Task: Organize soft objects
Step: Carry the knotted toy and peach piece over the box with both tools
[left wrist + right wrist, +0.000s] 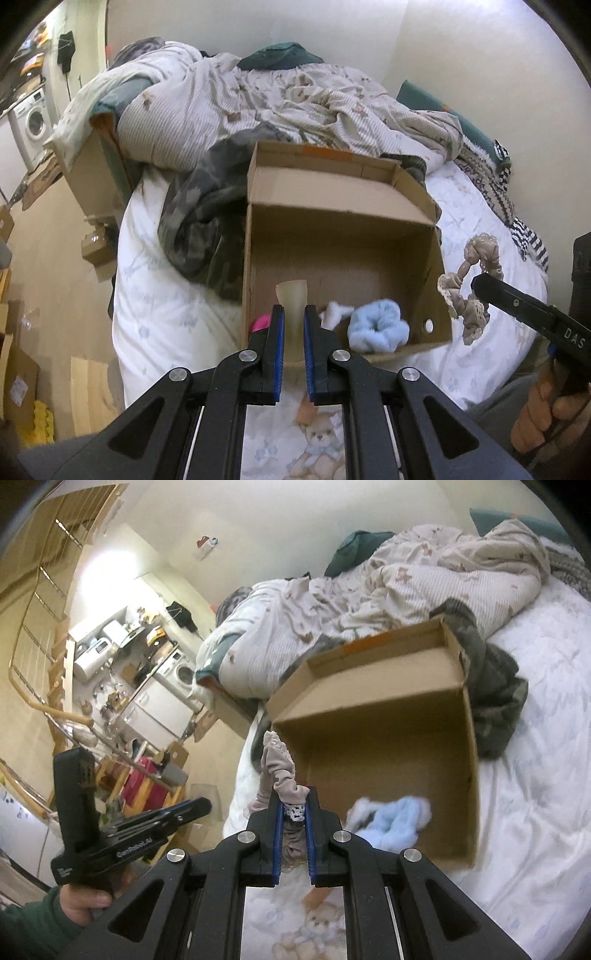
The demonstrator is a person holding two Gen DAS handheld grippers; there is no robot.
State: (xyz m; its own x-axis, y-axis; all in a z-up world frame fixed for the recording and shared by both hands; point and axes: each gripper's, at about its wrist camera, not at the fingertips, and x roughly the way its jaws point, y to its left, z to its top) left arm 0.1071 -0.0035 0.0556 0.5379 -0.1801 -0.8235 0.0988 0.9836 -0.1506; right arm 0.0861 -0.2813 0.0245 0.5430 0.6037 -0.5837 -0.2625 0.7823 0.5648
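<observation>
Pinched between the right gripper point(293, 808) fingers, the floppy beige lace-trimmed cloth scrunchie point(282, 775) dangles just beside the open brown cardboard box point(469, 738), light, squashy, easiest to grab anywhere on its bunched ring

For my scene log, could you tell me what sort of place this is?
Probably a small studio flat: an unmade bed with a rumpled duvet, and a washing machine in a kitchen corner nearby.
</observation>
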